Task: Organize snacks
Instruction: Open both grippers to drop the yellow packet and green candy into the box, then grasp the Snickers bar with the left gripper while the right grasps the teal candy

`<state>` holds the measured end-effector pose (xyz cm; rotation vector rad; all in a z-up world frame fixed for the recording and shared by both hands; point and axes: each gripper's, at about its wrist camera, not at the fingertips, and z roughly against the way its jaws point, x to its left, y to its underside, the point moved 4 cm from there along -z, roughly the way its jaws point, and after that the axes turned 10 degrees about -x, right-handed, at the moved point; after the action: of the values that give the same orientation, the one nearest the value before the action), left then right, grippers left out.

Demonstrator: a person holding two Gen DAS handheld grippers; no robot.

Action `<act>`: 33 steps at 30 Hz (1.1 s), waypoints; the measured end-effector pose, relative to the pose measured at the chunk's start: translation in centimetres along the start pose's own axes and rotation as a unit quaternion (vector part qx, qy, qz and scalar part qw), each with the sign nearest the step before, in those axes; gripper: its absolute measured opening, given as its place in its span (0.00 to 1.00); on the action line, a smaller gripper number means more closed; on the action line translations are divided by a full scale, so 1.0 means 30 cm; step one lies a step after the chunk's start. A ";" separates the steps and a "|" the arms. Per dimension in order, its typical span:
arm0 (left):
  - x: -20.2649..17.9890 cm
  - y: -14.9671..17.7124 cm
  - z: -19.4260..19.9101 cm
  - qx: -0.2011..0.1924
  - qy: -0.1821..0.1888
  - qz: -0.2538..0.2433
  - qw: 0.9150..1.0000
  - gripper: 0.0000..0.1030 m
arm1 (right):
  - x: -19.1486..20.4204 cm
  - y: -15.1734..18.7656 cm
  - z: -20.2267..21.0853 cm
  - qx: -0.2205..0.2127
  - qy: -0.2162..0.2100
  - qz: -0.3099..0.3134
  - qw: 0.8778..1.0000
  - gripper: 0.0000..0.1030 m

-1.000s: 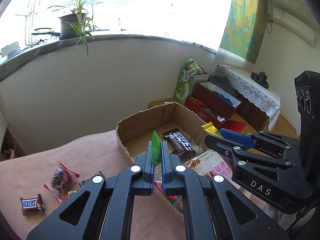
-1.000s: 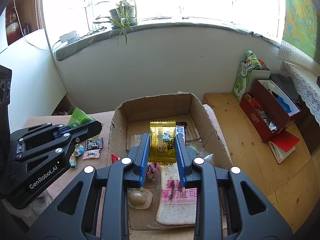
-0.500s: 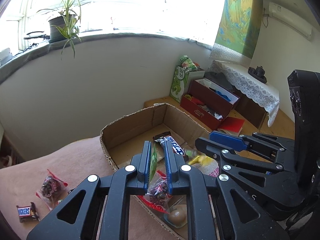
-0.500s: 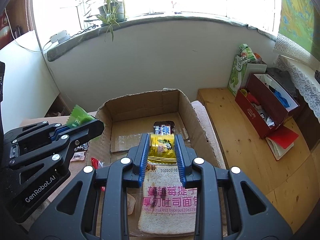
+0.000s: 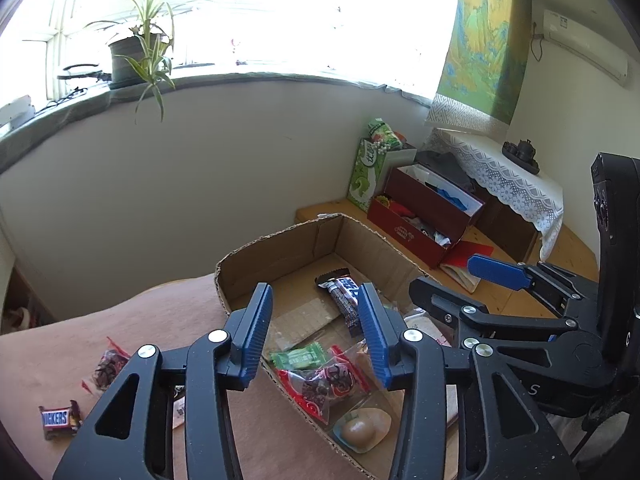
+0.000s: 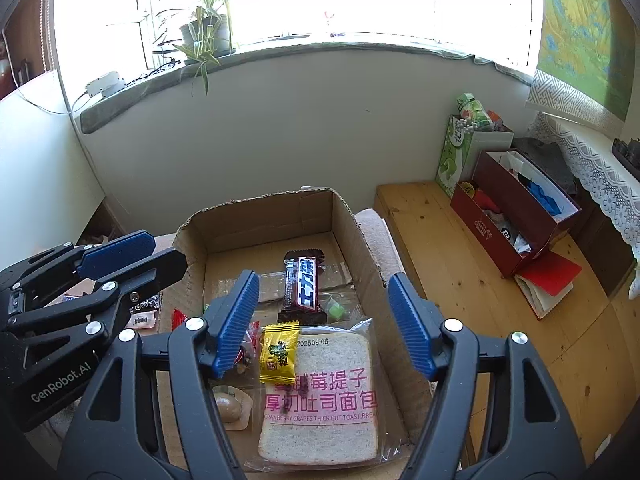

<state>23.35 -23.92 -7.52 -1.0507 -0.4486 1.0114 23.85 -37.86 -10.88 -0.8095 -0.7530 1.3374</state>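
A shallow cardboard box (image 5: 280, 248) (image 6: 264, 216) sits on a pink-brown cloth. My left gripper (image 5: 316, 336) is open and empty above the box's near left side. Below it lie a green packet (image 5: 302, 357) and a red-edged clear packet (image 5: 324, 386). My right gripper (image 6: 324, 322) is open and empty above the box. Below it a yellow packet (image 6: 279, 351) rests on a bagged bread slice (image 6: 324, 396). A dark chocolate bar (image 6: 303, 286) (image 5: 343, 295) lies further back in the box. A wrapped egg (image 5: 358, 432) (image 6: 228, 406) lies at the box's near end.
On the cloth left of the box lie a Snickers bar (image 5: 60, 419) and a red-edged packet (image 5: 106, 368). Small packets (image 6: 142, 312) show past the left gripper in the right wrist view. A wooden bench (image 6: 460, 264) holds a red box (image 6: 508, 216) and a green bag (image 6: 456, 156).
Both grippers opened. The left let go of the green packet and the right let go of the yellow packet; both now lie in the box.
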 end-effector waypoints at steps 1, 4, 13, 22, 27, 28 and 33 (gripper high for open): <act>0.002 -0.001 0.003 0.000 0.000 -0.001 1.000 0.47 | -0.004 -0.001 0.004 -0.001 0.003 -0.001 1.000 0.76; 0.010 -0.002 0.024 -0.006 -0.006 0.000 1.000 0.56 | -0.011 0.000 0.018 -0.002 0.006 -0.001 1.000 0.84; 0.043 0.004 0.104 -0.015 -0.014 0.008 1.000 0.62 | 0.041 0.003 0.079 -0.008 0.001 0.012 1.000 0.88; 0.208 0.038 0.229 -0.022 -0.045 0.047 0.998 0.62 | 0.148 0.020 0.159 -0.020 -0.038 0.020 0.999 0.89; 0.346 0.081 0.293 -0.018 -0.072 0.081 0.994 0.62 | 0.225 0.034 0.181 -0.020 -0.068 0.020 0.997 0.89; 0.377 0.091 0.303 -0.016 -0.079 0.087 0.993 0.62 | 0.245 0.038 0.184 -0.019 -0.076 0.020 0.997 0.89; 0.538 0.142 0.346 -0.007 -0.114 0.122 0.986 0.62 | 0.354 0.060 0.194 -0.014 -0.106 0.039 0.993 0.89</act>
<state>21.80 -4.35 -8.72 -1.0234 -0.5232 1.3571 18.91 -26.75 -9.25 -0.7312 -0.9162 1.5015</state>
